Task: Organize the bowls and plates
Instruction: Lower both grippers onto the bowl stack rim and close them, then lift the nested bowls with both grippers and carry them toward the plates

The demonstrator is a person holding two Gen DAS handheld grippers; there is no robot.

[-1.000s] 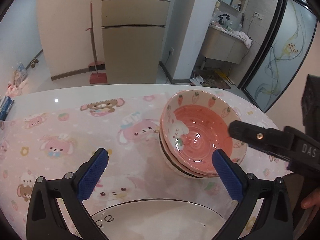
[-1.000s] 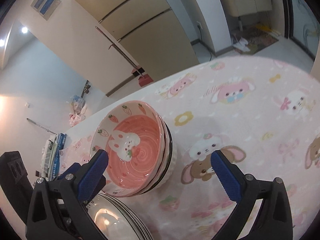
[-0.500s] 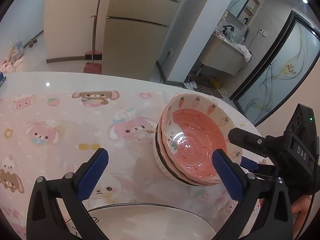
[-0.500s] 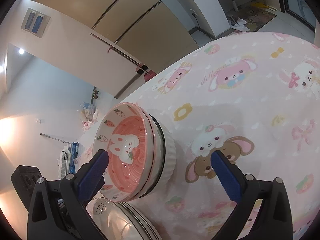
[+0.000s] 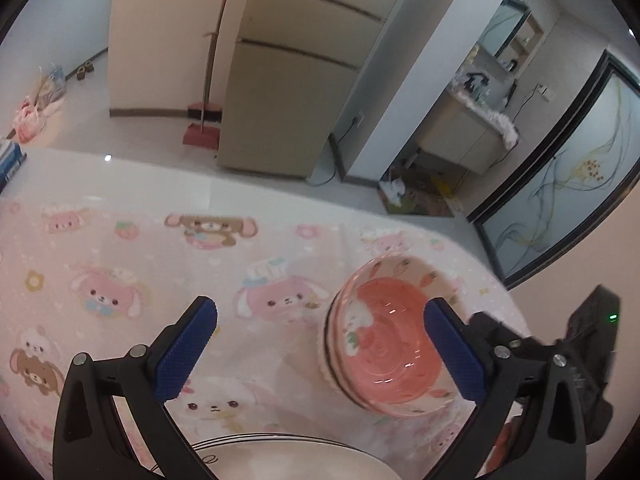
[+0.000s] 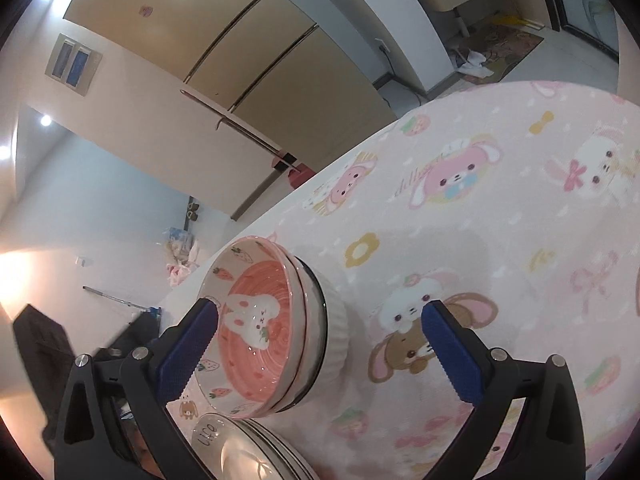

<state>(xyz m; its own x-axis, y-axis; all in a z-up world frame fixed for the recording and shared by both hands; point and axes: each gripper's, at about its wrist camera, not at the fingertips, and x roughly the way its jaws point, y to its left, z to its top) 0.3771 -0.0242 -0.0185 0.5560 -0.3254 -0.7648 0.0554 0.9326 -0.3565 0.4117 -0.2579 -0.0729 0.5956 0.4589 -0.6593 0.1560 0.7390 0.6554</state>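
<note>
A stack of bowls stands on the pink cartoon tablecloth; the top bowl point(image 5: 384, 340) is pink with a rabbit print, and a white ribbed bowl point(image 6: 334, 328) sits at the bottom. It shows in the right wrist view point(image 6: 256, 332) too. A stack of white plates point(image 5: 288, 458) lies near me, also low in the right wrist view point(image 6: 244, 452). My left gripper point(image 5: 320, 352) is open and empty above the plates, left of the bowls. My right gripper point(image 6: 320, 352) is open and empty, its left finger in front of the bowl rim.
The round table point(image 5: 160, 184) carries the pink cloth point(image 6: 500, 240). Beyond it are a tall beige fridge point(image 5: 288, 88), a red broom point(image 5: 204, 120), a washbasin area and a glass door point(image 5: 560, 200). A blue box point(image 5: 10, 160) lies at the table's far left edge.
Both grippers have lifted and drawn back from the bowl stack. The bowls look smaller and lower in the left view. Both stay open.
</note>
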